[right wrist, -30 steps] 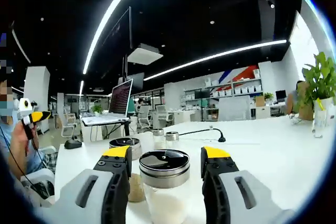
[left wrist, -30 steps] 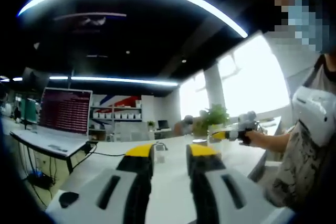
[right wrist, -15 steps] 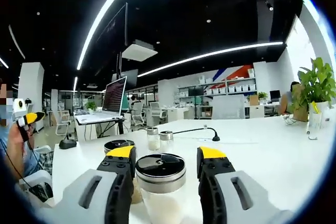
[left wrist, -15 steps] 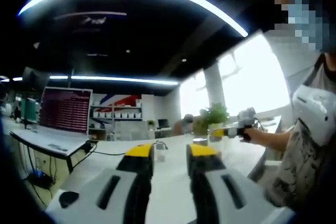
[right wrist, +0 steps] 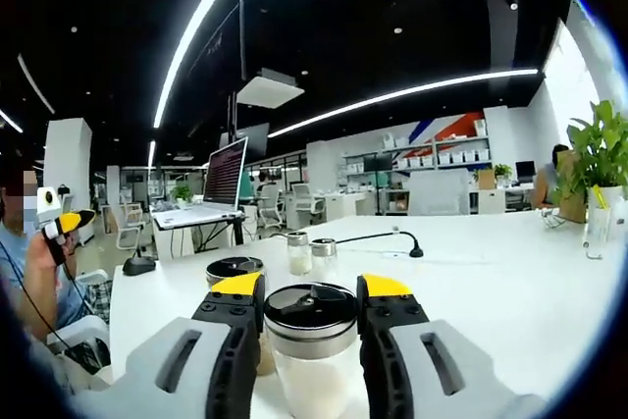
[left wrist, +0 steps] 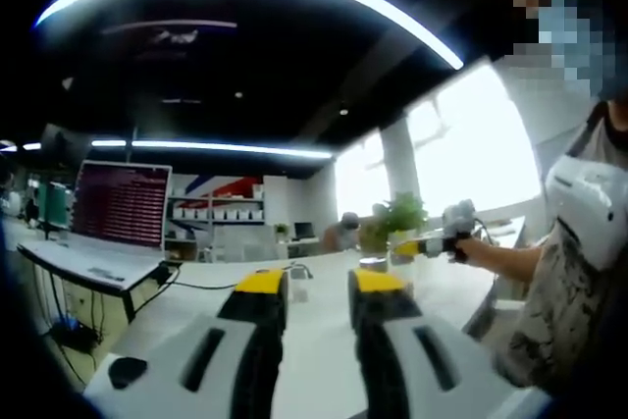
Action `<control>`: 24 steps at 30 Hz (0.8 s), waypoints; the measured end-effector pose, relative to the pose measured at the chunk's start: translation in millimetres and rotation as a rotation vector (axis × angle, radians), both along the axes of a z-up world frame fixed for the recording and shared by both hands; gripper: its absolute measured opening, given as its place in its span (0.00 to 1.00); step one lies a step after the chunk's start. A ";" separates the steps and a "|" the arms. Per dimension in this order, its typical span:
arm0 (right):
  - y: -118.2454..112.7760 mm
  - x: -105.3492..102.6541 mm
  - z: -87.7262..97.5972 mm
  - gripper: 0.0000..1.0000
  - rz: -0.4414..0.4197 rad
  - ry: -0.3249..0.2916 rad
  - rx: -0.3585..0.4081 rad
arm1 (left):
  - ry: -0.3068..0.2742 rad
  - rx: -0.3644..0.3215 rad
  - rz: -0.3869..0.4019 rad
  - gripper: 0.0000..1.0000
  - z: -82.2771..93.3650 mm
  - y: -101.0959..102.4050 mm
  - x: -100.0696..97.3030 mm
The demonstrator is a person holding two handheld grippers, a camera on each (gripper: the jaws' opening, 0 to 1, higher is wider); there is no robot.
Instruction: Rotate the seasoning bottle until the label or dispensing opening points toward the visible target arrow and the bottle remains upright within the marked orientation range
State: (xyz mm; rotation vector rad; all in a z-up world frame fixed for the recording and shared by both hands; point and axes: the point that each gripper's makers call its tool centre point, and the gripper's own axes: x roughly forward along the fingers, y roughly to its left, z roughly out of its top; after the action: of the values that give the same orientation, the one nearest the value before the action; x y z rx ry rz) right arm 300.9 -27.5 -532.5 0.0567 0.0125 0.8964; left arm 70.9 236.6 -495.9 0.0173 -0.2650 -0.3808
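In the right gripper view a clear seasoning bottle (right wrist: 311,313) with white granules and a dark, metal-rimmed lid stands upright on the white table (right wrist: 491,282). My right gripper (right wrist: 311,288) is shut on it, one yellow-tipped jaw pressed against each side of the lid. That gripper (left wrist: 432,243) also shows far right in the left gripper view, in the person's hand. My left gripper (left wrist: 318,284) is open and held over the table (left wrist: 324,340), nothing between its jaws. It appears at the left edge of the right gripper view as the left gripper (right wrist: 65,224), raised in a hand.
A second dark-lidded jar (right wrist: 233,269) stands just behind the held bottle, and two small shakers (right wrist: 297,252) further back. A mouse (right wrist: 138,265) and an open laptop (right wrist: 224,179) lie to the left, a cable (right wrist: 392,236) mid-table, a potted plant (right wrist: 601,159) at right.
The right jaws have drawn together onto the bottle's lid, where a gap showed on each side before. The left gripper view is nearly unchanged.
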 end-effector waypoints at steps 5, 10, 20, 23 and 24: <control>2.7 -4.7 -1.2 0.36 0.157 0.030 -0.002 | 0.000 -0.002 -0.004 0.26 -0.3 -1.0 0.1; 1.4 -6.1 -0.8 0.36 0.239 0.038 -0.016 | -0.002 -0.006 -0.005 0.26 -0.2 -0.4 -0.2; -0.8 -14.0 -0.3 0.37 0.488 0.024 -0.015 | -0.014 -0.022 -0.044 0.26 3.6 -7.1 -3.9; -1.4 -14.9 -0.8 0.37 0.550 0.038 -0.021 | -0.018 -0.020 -0.038 0.26 4.4 -5.9 -4.4; -1.0 -15.8 -0.9 0.37 0.570 0.044 -0.018 | -0.017 -0.024 -0.037 0.26 3.8 -5.1 -3.9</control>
State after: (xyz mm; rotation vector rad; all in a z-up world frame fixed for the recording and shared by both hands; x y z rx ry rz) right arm 285.0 -28.5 -533.4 0.0567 0.0810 1.4645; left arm 67.0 231.5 -492.1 -0.0075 -0.2868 -0.4141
